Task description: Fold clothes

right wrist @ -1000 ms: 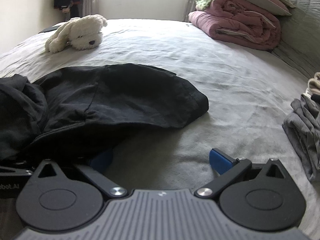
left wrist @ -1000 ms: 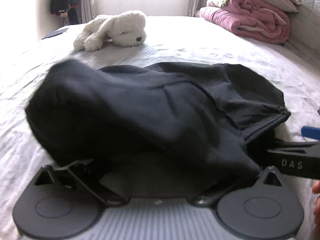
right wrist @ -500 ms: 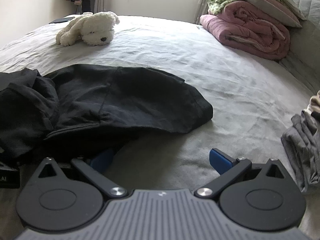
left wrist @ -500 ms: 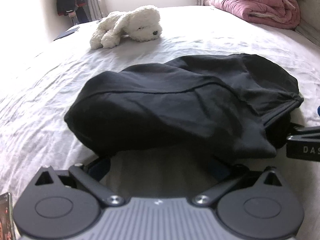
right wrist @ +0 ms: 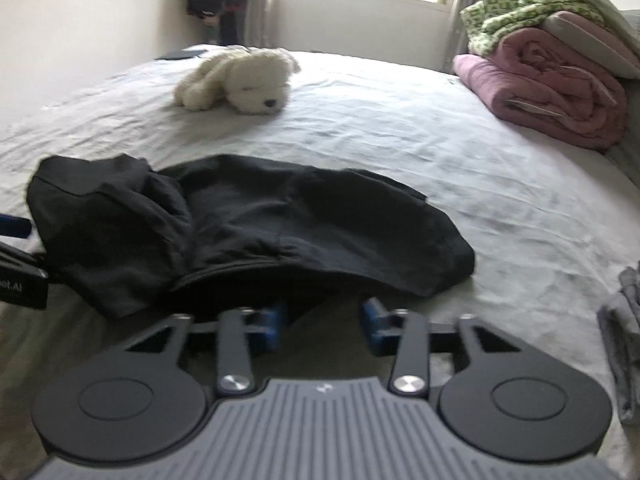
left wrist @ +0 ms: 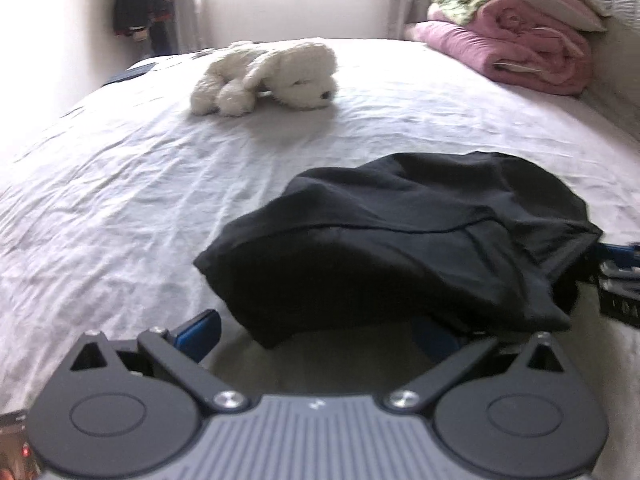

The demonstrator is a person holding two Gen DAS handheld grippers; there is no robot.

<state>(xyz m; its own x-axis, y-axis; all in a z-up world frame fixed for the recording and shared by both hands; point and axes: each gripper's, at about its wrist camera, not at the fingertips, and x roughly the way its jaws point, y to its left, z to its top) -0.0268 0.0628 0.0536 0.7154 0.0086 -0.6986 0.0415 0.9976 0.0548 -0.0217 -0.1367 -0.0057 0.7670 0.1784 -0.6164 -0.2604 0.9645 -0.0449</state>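
Garment: a black garment lies bunched on the bed, near its front edge, with one part doubled over the left side.
Right gripper: its blue fingers are closing, with a visible gap between them; the hem of the black cloth hangs just above and behind them, and I cannot tell whether any cloth is caught yet.
Left gripper: fingers spread wide; the left blue finger stands clear on the sheet, while the right one is half hidden under the garment's overhanging edge. Nothing is pinched.
Step in hand: my judgement is that a fold is being set up, with the right side taking hold of the near hem.
Doing it well: catch only the hem layers rather than a thick wad, confirm the cloth is truly between the pads before lifting, keep both hands low and level, and draw the edge taut so the bunched left part flattens before it is laid over.
Risk: the sheet may be pinched along with the hem.
Containers: none visible; nothing here holds anything.
Other things on the bed: a white plush dog, well beyond the garment; rolled pink bedding at the far right; grey clothing at the right edge.
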